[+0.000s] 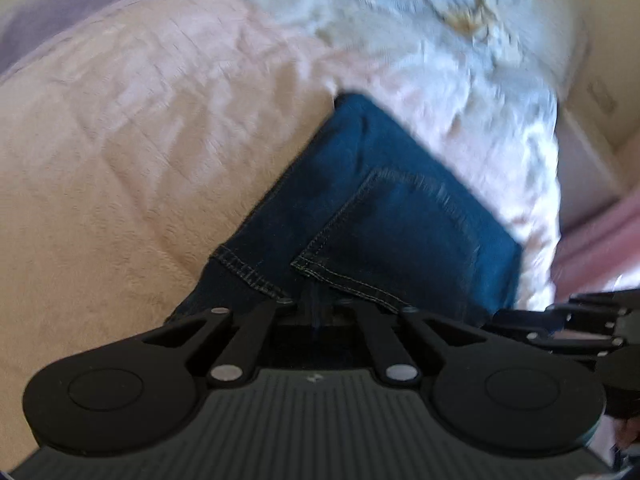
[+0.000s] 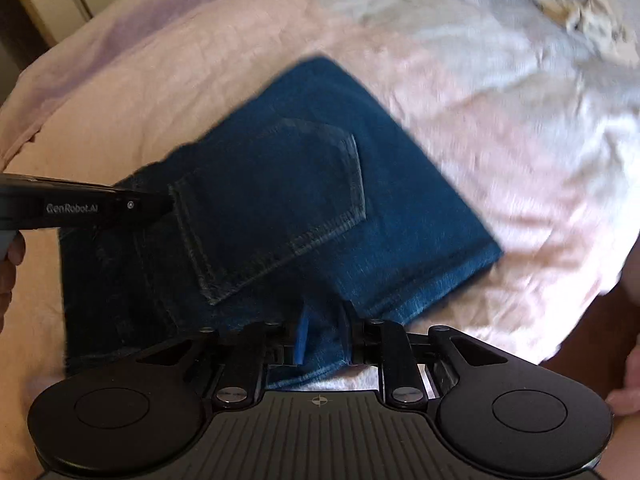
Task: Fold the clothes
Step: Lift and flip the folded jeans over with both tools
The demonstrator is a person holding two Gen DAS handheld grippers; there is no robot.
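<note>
Folded dark blue jeans (image 1: 400, 216) (image 2: 300, 200) lie on the bed with a back pocket facing up. My left gripper (image 1: 316, 306) is shut at the jeans' near stitched edge, and cloth covers its tips. In the right wrist view the left gripper (image 2: 166, 204) comes in from the left and meets the jeans beside the pocket. My right gripper (image 2: 322, 336) is shut on a fold of denim at the near edge, with a blue pad showing beside the cloth. In the left wrist view the right gripper (image 1: 520, 318) shows at the far right, at the jeans' corner.
A rumpled pink and white bedspread (image 1: 140, 140) (image 2: 480, 120) lies under the jeans. A lilac cloth (image 1: 60, 12) (image 2: 168, 12) lies at the far left. A small crumpled beige item (image 1: 468, 16) (image 2: 588, 16) sits far right. The bed's edge (image 1: 560, 184) drops off at the right.
</note>
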